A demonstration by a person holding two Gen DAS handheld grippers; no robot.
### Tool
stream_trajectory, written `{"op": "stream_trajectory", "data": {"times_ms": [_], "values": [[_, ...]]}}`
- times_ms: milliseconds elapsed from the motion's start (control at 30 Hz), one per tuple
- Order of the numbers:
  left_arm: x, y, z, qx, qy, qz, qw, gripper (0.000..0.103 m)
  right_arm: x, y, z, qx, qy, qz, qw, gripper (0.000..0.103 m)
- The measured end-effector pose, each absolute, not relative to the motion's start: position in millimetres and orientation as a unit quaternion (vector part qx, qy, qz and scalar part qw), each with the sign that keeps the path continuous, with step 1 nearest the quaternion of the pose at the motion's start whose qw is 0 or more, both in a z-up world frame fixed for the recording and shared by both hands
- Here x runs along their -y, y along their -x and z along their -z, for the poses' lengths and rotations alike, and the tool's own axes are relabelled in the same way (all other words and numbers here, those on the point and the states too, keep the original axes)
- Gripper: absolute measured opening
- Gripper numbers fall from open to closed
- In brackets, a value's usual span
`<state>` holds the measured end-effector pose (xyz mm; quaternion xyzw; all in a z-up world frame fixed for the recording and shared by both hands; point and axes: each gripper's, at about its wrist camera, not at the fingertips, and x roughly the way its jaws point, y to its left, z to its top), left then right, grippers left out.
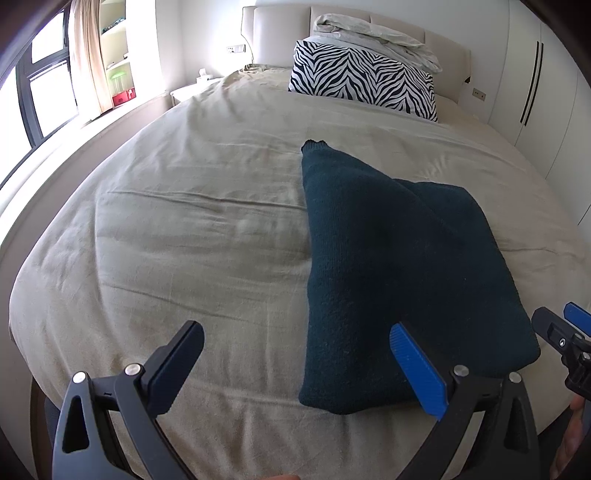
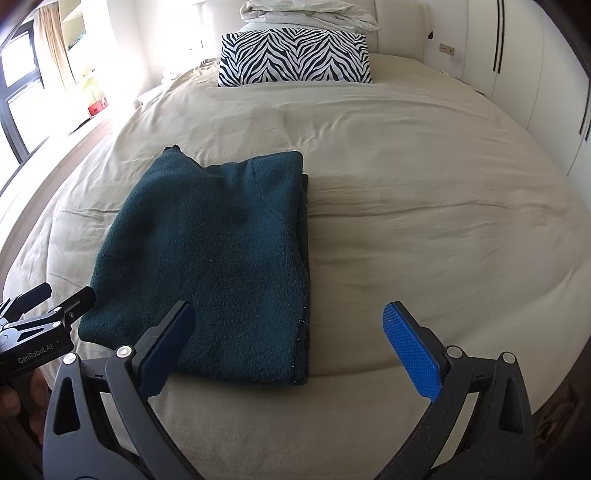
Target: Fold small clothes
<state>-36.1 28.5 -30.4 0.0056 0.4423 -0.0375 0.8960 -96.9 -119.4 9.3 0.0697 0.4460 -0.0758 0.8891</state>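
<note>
A wide bed (image 1: 184,229) dressed in a rumpled beige cover fills this bright bedroom, daylight pouring in through the dark-framed window (image 1: 40,96) and pale curtain (image 1: 86,55) on the left. At the head of the bed, against a cream padded headboard (image 1: 280,33), a zebra-print pillow (image 1: 364,79) carries a loosely bundled white duvet (image 1: 376,38). White wardrobe doors (image 1: 535,85) line the right wall.

The garment being folded, a dark teal knitted sweater (image 2: 214,258), lies flat on the cover toward the foot of the bed, already doubled into a rough rectangle, with one narrower end reaching up toward the pillow and a folded edge running down its right side.

The left gripper (image 1: 295,365) hovers at the near edge of the bed with its jaws spread wide, nothing between them; its blue-padded finger (image 1: 417,373) sits in front of the sweater's lower corner, while the black finger (image 1: 177,365) hangs above bare bedding. The right gripper (image 2: 291,350) is likewise released and wide apart, straddling the sweater's near right corner without clasping it, its black finger (image 2: 166,347) over the knit and its blue finger (image 2: 410,350) over the cover. Each tool shows at the edge of the other's view, just beside the sweater.
</note>
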Motion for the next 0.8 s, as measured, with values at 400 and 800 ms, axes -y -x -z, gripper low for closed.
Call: {"op": "stream_trajectory", "data": {"times_ms": [400,800], "values": [[-28.2,35.5,33.7,-0.445,-0.007,0.038,0.895,0.103,118.5,96.5,-7.1,-0.449,-0.071,0.076,0.888,0.103],[-28.0,35.8,33.4,-0.445,-0.008,0.037,0.895,0.103,118.2,96.8,-6.8,-0.449,-0.071,0.076,0.888,0.103]]}}
